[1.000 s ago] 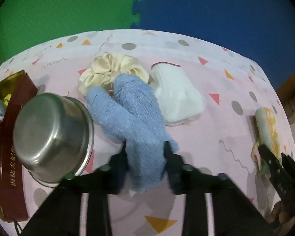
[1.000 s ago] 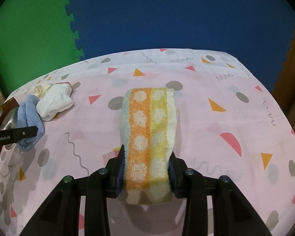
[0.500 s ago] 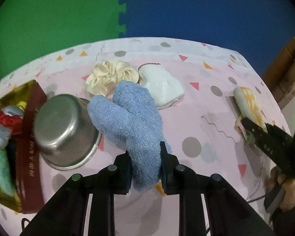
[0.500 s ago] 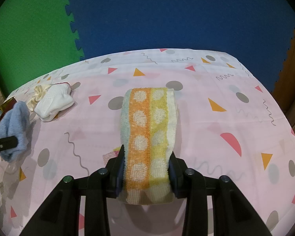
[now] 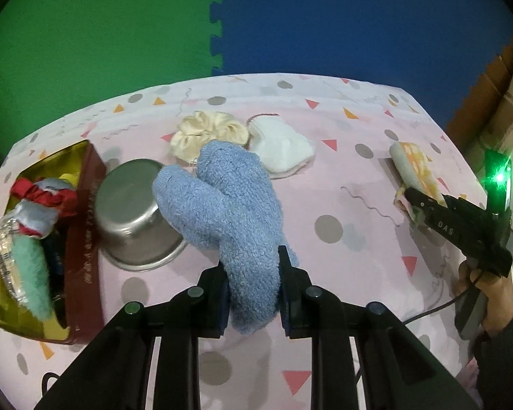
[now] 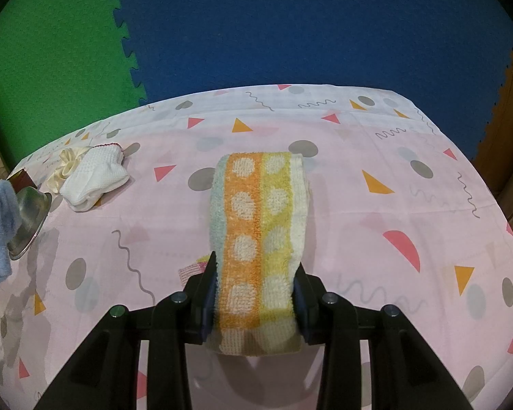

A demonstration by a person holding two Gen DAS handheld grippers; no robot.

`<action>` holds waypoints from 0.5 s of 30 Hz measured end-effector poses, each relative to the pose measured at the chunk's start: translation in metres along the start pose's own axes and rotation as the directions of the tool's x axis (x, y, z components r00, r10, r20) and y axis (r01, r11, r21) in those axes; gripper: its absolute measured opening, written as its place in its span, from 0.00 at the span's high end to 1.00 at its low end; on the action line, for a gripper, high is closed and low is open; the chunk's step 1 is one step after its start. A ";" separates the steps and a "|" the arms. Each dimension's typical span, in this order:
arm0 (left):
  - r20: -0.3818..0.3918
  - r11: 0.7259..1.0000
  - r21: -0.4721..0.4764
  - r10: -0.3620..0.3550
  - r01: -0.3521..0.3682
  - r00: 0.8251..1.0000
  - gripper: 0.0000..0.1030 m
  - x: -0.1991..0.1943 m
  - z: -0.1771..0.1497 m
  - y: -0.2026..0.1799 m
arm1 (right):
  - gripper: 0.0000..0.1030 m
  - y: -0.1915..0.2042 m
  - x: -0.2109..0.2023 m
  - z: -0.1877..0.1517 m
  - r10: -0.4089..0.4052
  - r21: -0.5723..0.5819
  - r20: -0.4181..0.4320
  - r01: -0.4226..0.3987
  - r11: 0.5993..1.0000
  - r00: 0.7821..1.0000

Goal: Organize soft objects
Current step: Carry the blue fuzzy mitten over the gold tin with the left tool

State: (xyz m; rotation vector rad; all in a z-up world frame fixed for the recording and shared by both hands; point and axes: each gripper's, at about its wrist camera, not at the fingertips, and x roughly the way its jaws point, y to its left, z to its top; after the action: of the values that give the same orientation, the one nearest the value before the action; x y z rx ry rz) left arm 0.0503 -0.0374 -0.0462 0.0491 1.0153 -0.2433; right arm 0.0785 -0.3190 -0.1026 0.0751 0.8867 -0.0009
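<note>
Left wrist view: hand-held gripper (image 5: 253, 294) clamps blue sock (image 5: 229, 215); red tin (image 5: 82, 239) holds soft items.

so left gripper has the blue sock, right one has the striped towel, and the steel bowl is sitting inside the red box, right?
Not quite: the steel bowl is not inside the red box. It lies tipped on the tablecloth right beside the box, as the left wrist view shows. The rest holds: the left gripper has the blue sock and the right gripper has the striped towel.
</note>
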 end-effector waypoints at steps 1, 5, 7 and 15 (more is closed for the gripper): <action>0.002 1.000 -0.001 0.005 -0.005 1.000 0.80 -0.002 -0.001 0.003 | 0.63 0.000 0.000 0.000 0.000 0.000 0.000 0.000 1.000 1.000; 0.024 0.999 -0.013 0.033 -0.032 0.999 0.80 -0.018 -0.003 0.016 | 0.63 0.000 0.000 0.000 -0.001 -0.001 0.000 0.001 1.000 1.000; 0.032 0.999 -0.020 0.044 -0.043 0.999 0.80 -0.025 -0.003 0.022 | 0.63 0.000 0.000 0.000 -0.002 0.000 0.000 0.002 1.000 1.000; 0.072 0.995 -0.069 0.079 -0.074 0.994 0.80 -0.052 0.002 0.051 | 0.63 0.000 0.000 0.000 -0.004 -0.002 0.000 0.004 1.000 1.000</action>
State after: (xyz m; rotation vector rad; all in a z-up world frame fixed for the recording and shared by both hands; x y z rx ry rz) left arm 0.0375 0.0214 -0.0050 0.0187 0.9445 -0.1408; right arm 0.0781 -0.3186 -0.1022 0.0719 0.8871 -0.0035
